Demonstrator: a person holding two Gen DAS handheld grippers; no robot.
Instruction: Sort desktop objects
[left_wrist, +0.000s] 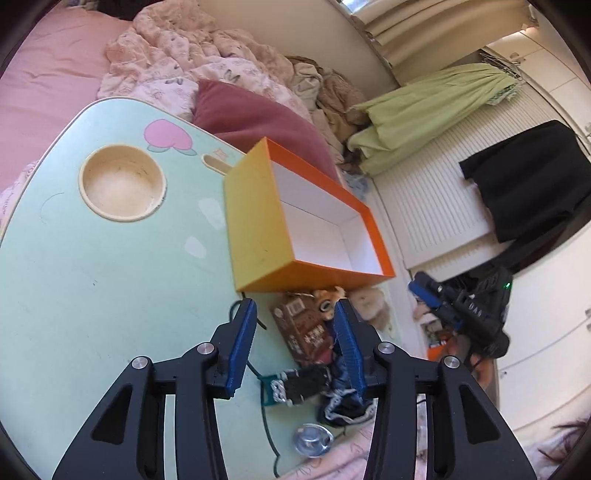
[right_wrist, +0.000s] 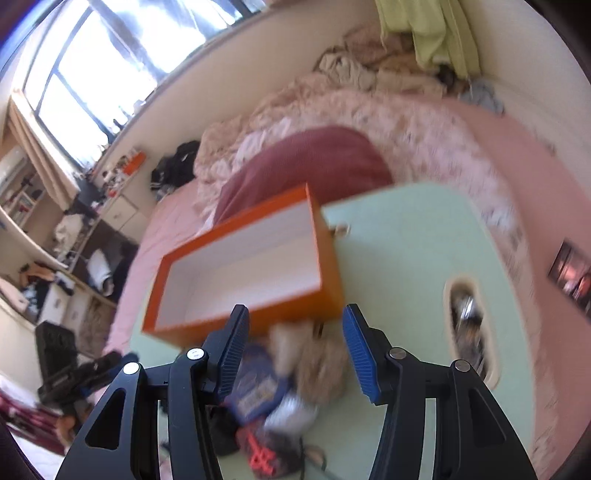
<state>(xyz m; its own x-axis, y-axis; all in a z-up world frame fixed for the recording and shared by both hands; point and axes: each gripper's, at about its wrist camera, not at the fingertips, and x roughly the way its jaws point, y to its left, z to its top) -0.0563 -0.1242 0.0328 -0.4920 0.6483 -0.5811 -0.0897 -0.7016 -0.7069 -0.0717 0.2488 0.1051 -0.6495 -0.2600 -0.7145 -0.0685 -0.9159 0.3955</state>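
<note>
An open orange box, white inside and empty, stands on the mint-green lap table. In front of it lie a brown packet, a tan plush toy, a black item with a silver chain and a round silver object. My left gripper is open above the brown packet, with nothing between its pads. The right wrist view is blurred. In it my right gripper is open over the plush toy and a blue packet, just in front of the orange box.
The table has a round cup recess, which is empty. A thin black cable crosses the table's near edge. A maroon pillow and crumpled bedding lie behind the table on a pink bed.
</note>
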